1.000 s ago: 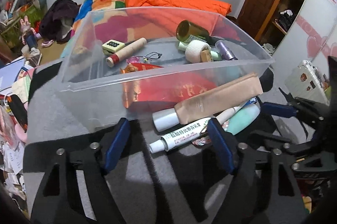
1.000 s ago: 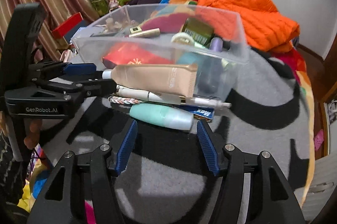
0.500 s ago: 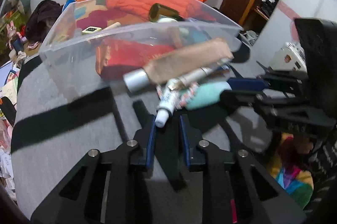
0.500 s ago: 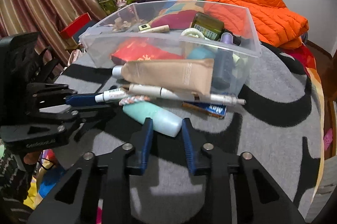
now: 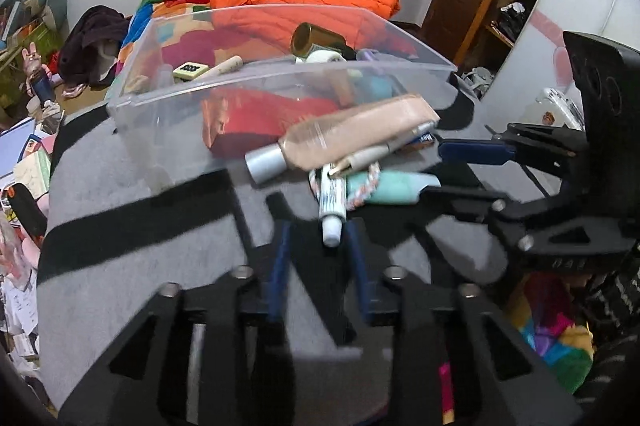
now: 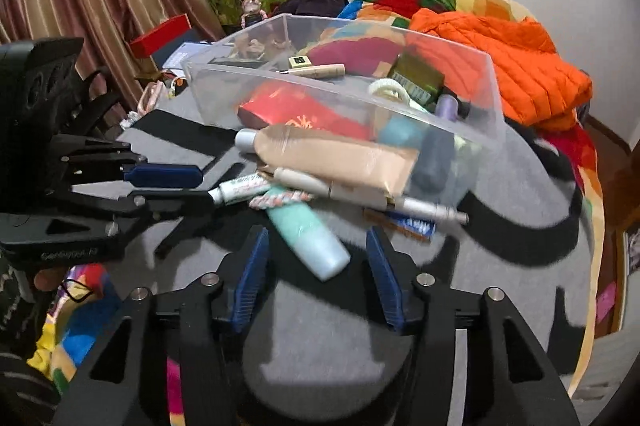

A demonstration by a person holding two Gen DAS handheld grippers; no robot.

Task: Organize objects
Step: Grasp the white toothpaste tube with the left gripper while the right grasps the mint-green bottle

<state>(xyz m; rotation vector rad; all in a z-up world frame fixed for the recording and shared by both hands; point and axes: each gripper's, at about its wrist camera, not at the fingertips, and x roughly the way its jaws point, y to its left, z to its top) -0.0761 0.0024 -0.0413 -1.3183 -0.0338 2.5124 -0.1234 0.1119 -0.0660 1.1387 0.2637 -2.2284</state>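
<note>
Jaws of both the left gripper [image 5: 320, 258] and right gripper [image 6: 316, 266] were opening, empty. Loose tubes lay heaped against the clear bin [image 5: 168, 129]; the white tube [image 5: 332, 201] and mint bottle [image 6: 308, 238] pointed at them. Each wanted a square, mid-body grip before lifting into the bin.

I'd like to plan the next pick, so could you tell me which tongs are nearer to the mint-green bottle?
Right. The right tongs straddle the cap end of the mint-green bottle, opening and not pressing it. The left tongs sit off to its side at the small white tube, also opening.
</note>
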